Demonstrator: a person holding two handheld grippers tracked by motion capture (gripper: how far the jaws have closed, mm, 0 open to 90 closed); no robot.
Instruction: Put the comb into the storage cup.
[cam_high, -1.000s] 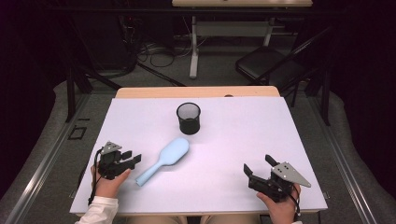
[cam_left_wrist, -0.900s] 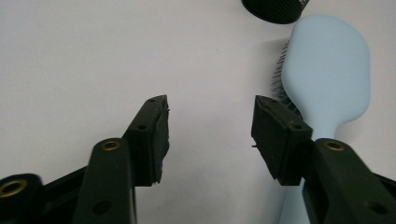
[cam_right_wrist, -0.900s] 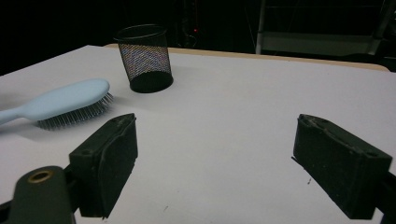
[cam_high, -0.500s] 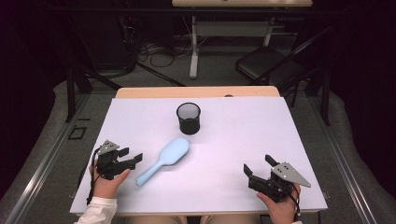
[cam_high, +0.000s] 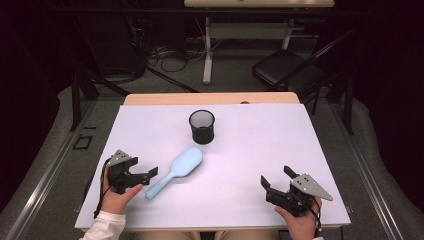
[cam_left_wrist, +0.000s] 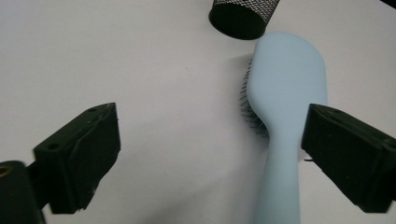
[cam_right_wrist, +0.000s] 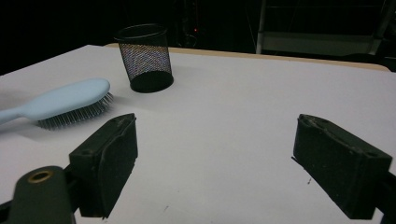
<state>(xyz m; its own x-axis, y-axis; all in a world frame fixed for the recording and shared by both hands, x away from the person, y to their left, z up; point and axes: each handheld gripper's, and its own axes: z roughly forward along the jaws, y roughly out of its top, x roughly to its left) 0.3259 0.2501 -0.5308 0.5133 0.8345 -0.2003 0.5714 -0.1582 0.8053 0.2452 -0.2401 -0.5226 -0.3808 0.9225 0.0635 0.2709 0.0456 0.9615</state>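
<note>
A light blue hairbrush (cam_high: 177, 170) lies bristles down on the white table (cam_high: 260, 145), its handle pointing toward the near left. A black mesh cup (cam_high: 202, 126) stands upright just beyond the brush head. My left gripper (cam_high: 146, 179) is at the handle end, open. Its jaws have just been opening. In the left gripper view the hairbrush (cam_left_wrist: 285, 102) has its handle just inside the right-hand jaw, with no pad pressing on it, and the left gripper (cam_left_wrist: 212, 126) stands wide. My right gripper (cam_high: 276, 176) rests open near the front right with nothing between its jaws.
From the right gripper (cam_right_wrist: 215, 135), the hairbrush (cam_right_wrist: 65, 100) and mesh cup (cam_right_wrist: 144, 56) lie far off to the left across bare white surface. A wooden strip (cam_high: 210, 98) edges the table's far side. A dark chair (cam_high: 285, 70) and cables sit on the floor beyond.
The left gripper's jaws have spread wider beside the brush handle. The hairbrush, the cup and the right gripper have stayed where they were.
</note>
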